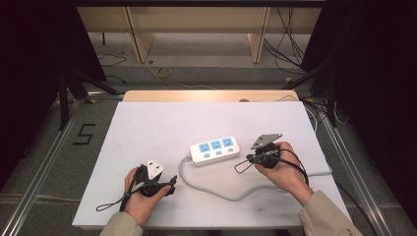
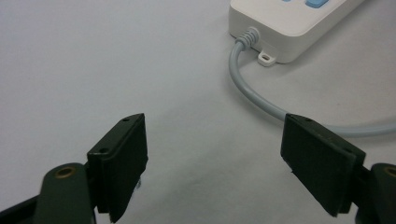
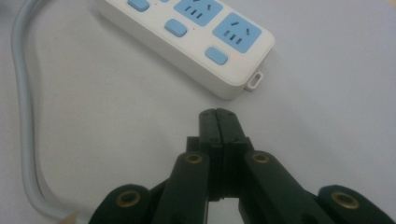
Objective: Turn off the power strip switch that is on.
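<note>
Right gripper, held in the person's right hand near the table's right edge, with both black jaws pressed flat together and nothing between them; its tip points at the near end of the power strip, just short of it and not touching. Left gripper, in the left hand at the table's near left, jaws spread wide and empty over bare surface.

Surroundings: a grey cable leaves the strip's left end, loops toward the person and runs off to the right, passing close in front of the left gripper's right jaw in the left gripper view. No object lies between the right gripper and the strip.

Power strip: white, oblong, lying flat near the table's centre at a slight angle; three light-blue socket faces in a row, each with a blue button beside it; a small mounting tab at each end.

Setting: a white tabletop with a wooden edge at the far side; beyond it a grey floor with loose wires, wooden furniture legs and dark curtains at both sides.
</note>
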Demonstrator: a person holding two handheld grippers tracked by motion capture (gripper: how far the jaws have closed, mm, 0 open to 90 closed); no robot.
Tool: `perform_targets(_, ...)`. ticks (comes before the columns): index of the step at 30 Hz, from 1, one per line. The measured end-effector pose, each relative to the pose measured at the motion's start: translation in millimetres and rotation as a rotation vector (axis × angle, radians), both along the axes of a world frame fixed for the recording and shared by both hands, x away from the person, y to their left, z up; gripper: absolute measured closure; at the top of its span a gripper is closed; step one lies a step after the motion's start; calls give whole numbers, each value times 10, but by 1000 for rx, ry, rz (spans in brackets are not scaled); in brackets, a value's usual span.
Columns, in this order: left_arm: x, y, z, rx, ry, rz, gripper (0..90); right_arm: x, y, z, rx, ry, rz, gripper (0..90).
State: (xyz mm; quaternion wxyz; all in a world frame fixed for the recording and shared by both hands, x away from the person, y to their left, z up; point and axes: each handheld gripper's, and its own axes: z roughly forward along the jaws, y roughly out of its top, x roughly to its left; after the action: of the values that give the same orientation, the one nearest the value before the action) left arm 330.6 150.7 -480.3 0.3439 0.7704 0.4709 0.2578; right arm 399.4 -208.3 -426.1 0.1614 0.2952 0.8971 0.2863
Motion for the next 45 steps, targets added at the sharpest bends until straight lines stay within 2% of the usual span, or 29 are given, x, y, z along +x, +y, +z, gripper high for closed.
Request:
perform_targets(12,-1,4,5,-2,-2,2,230,49,62,35,-10,-9,10,900)
perform_targets(45,-2,14,11,2,-5,4,232,169,182,30,-20,8,3,900)
